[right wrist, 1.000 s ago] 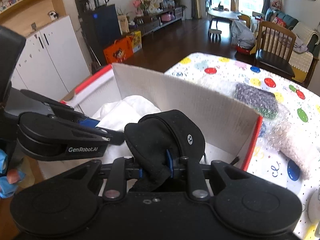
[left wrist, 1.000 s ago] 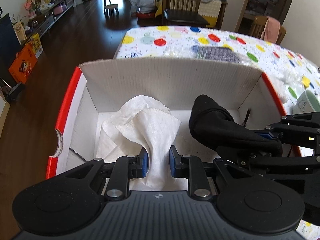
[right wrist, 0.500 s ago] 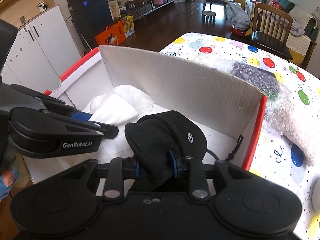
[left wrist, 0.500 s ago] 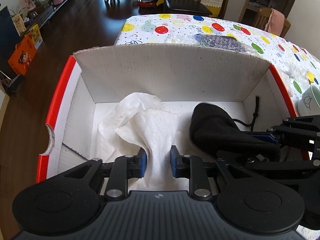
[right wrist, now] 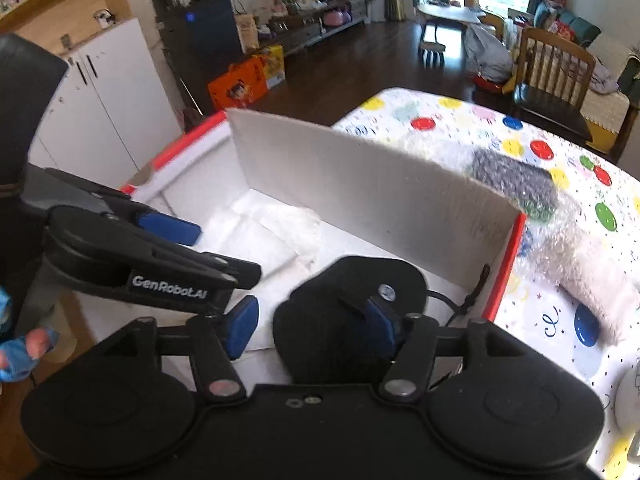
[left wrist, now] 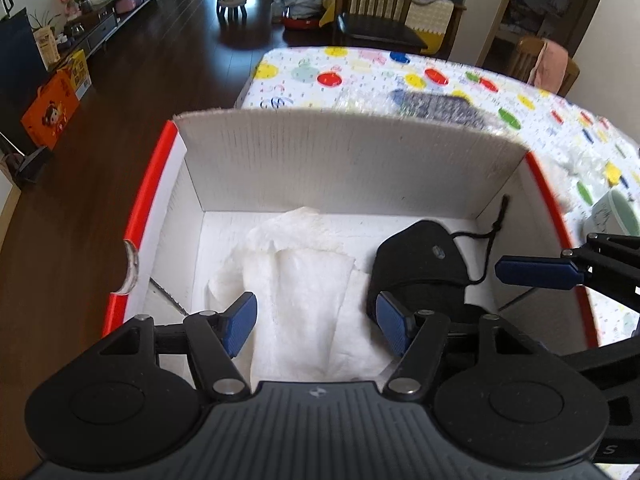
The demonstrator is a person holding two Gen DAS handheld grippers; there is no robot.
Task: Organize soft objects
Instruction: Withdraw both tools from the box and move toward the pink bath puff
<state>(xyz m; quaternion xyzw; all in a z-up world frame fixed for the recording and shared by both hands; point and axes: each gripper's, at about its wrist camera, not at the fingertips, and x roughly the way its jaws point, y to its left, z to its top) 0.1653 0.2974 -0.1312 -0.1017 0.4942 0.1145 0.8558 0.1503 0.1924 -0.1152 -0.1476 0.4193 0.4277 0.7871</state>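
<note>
Left wrist view: the left tongs (left wrist: pixel 316 322) are seen released, their jaws having just been opening, with the white cloth (left wrist: pixel 304 292) lying between the blue pads and untouched by them. The cloth rests on the floor of the white cardboard box (left wrist: pixel 352 164) with red edges, toward its left. To its right, just beside it, the black pouch (left wrist: pixel 420 268) is laid in the same box, its cord trailing to the right wall. In the right wrist view, the right tongs (right wrist: pixel 316 330) are likewise released, jaws having just been opening around the pouch. The box stands on the dotted surface (left wrist: pixel 360 76), with bubble wrap (right wrist: pixel 560 236) beyond its far wall.
</note>
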